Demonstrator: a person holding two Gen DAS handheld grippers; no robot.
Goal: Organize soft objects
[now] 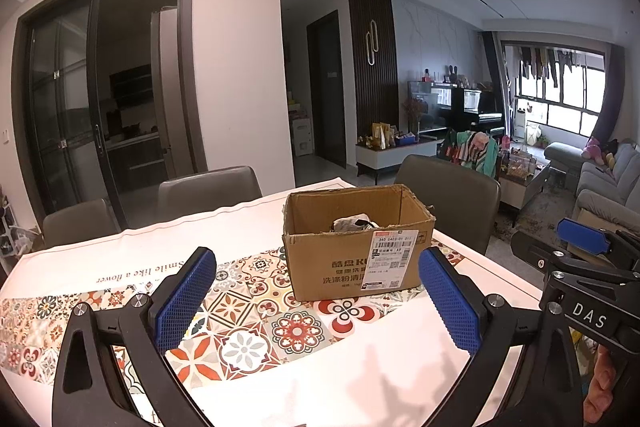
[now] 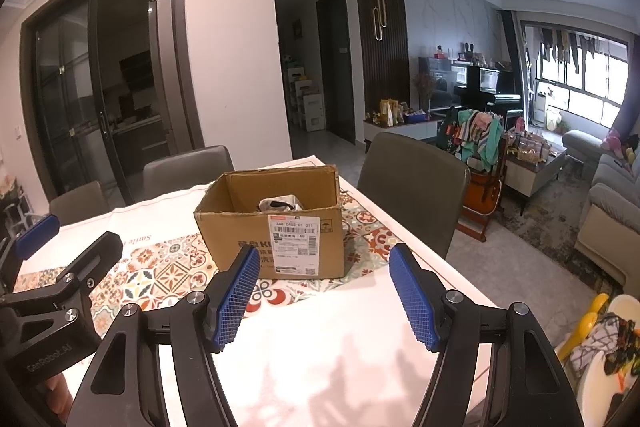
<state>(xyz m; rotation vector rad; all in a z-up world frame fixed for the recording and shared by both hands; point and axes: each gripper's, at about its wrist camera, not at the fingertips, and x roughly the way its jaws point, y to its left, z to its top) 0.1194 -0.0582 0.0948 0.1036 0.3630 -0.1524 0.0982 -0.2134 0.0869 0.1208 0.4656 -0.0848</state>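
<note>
Hovering with blue-padded jaws apart and empty, the left gripper [image 1: 316, 301] and right gripper [image 2: 324, 297] face an open brown cardboard box [image 2: 272, 227] on the patterned tablecloth [image 1: 248, 311]. A crumpled grey-white soft item [image 2: 280, 203], hard to identify, already lies inside. No loose items show, so sorting seems finished or paused; next requires locating another.

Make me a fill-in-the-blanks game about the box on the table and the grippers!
1. The cardboard box stands on a cloth with a strip of flower ____.
2. The box's top is ____, with a crumpled soft thing inside.
3. The left gripper and right gripper hold ____.
4. The white label is stuck on the box's ____ side.

Missing words: tiles; open; nothing; near
</note>
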